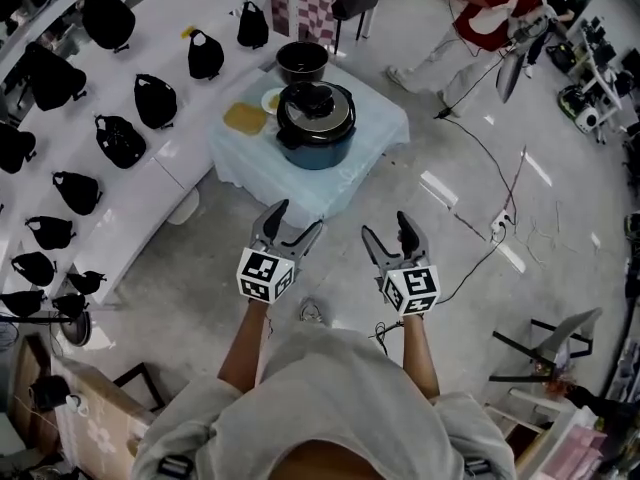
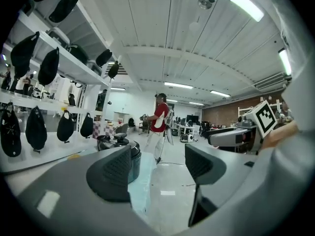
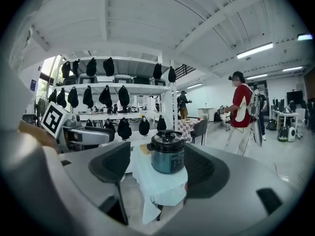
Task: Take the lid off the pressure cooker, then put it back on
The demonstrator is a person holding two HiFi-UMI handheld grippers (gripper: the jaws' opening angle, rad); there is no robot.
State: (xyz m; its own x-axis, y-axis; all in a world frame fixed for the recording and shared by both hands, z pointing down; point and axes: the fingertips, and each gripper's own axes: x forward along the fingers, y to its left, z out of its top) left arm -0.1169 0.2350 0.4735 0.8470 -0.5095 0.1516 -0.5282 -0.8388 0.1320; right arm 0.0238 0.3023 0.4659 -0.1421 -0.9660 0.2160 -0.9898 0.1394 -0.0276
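A dark blue pressure cooker (image 1: 316,128) stands on a small table with a light blue cloth (image 1: 372,148), its black and silver lid (image 1: 316,106) in place on top. The right gripper view shows the pressure cooker (image 3: 168,157) straight ahead between the jaws, some way off. In the left gripper view the pressure cooker (image 2: 122,156) is partly hidden behind the left jaw. My left gripper (image 1: 293,225) and right gripper (image 1: 388,239) hover side by side over the floor, short of the table's near edge. Both are open and hold nothing.
A black pot (image 1: 301,61), a yellow pad (image 1: 245,119) and a small plate (image 1: 271,100) share the table behind the cooker. White shelves with several black bags (image 1: 120,140) run along the left. A person in red (image 1: 480,23) stands at the back right. Cables (image 1: 510,193) lie on the floor.
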